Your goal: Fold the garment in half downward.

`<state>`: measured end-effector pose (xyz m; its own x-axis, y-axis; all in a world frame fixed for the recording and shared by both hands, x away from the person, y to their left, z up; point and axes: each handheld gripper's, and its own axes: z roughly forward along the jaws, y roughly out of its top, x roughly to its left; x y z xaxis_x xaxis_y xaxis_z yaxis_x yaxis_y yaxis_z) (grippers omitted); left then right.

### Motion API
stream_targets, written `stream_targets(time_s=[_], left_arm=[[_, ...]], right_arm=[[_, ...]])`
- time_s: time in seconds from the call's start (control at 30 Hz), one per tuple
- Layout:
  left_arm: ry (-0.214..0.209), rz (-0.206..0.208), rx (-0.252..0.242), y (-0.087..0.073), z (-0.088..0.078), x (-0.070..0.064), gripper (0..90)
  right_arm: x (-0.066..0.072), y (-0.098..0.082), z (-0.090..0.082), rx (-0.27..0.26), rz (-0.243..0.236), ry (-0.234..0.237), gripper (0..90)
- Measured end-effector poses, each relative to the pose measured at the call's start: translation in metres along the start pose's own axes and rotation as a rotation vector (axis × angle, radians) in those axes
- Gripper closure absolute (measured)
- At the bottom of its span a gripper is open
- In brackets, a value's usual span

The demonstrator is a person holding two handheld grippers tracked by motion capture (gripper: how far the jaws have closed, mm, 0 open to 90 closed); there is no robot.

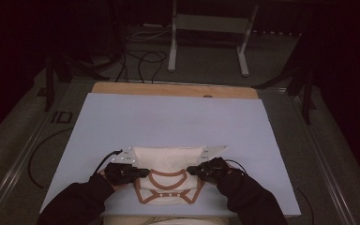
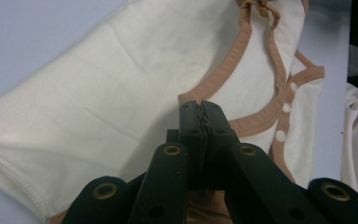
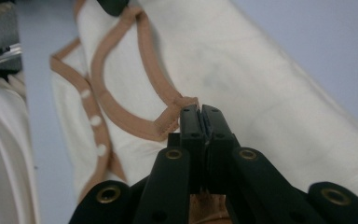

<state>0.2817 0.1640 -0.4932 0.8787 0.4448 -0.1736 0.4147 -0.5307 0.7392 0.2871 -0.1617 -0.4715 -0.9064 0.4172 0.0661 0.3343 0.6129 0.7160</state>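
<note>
Left tool (image 1: 143, 172): its two black jaws are pressed together on the brown trim of the baby bodysuit, at the shoulder edge just past its tips. In the left tool's own view (image 2: 200, 108) the pinched trim is seen right between the tips.

Right tool (image 1: 191, 170): its jaws are also squeezed tight, and the brown trim on the other shoulder is clamped between them. In the right tool's own view (image 3: 200, 111) a folded bit of trim is seen sticking out beside the tips.

Baby bodysuit (image 1: 168, 180): it is cream with brown trim and is laid flat on the table, between the two tools. Its brown neck ring (image 1: 168, 178) is seen in the middle, between the two sets of tips.

Snaps (image 2: 285, 107): small white dots are seen on the brown strip, off to one side of the left tool's tips.

Table (image 1: 168, 122): a pale blue sheet is spread under the bodysuit, and most of it lies ahead of the tools.

Hands: dark sleeves (image 1: 79, 201) are seen behind each tool.
</note>
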Motion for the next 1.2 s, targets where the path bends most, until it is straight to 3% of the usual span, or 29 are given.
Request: stream_targets(time_s=[0.17,0.27,0.47,0.67,0.93,1.2], left_arm=[[-0.007,0.025,-0.025,0.001,-0.006,-0.006,89.3],[-0.044,0.055,-0.057,-0.001,-0.014,-0.015,89.2],[-0.063,0.097,-0.054,-0.007,-0.019,-0.025,89.0],[-0.085,0.104,-0.073,-0.015,-0.023,-0.031,89.0],[-0.108,0.148,-0.046,-0.024,-0.020,-0.041,88.5],[-0.125,0.161,-0.022,-0.028,-0.019,-0.045,88.3]], right_arm=[[0.005,0.003,-0.006,-0.019,-0.018,0.000,88.8],[0.013,0.004,-0.013,-0.044,-0.032,0.005,88.8],[0.025,-0.002,-0.019,-0.055,-0.025,0.023,88.8],[0.036,-0.009,-0.019,-0.054,-0.029,0.040,88.7],[0.045,-0.018,-0.020,-0.051,-0.012,0.066,88.6],[0.055,-0.028,-0.017,-0.041,0.002,0.106,88.3]])
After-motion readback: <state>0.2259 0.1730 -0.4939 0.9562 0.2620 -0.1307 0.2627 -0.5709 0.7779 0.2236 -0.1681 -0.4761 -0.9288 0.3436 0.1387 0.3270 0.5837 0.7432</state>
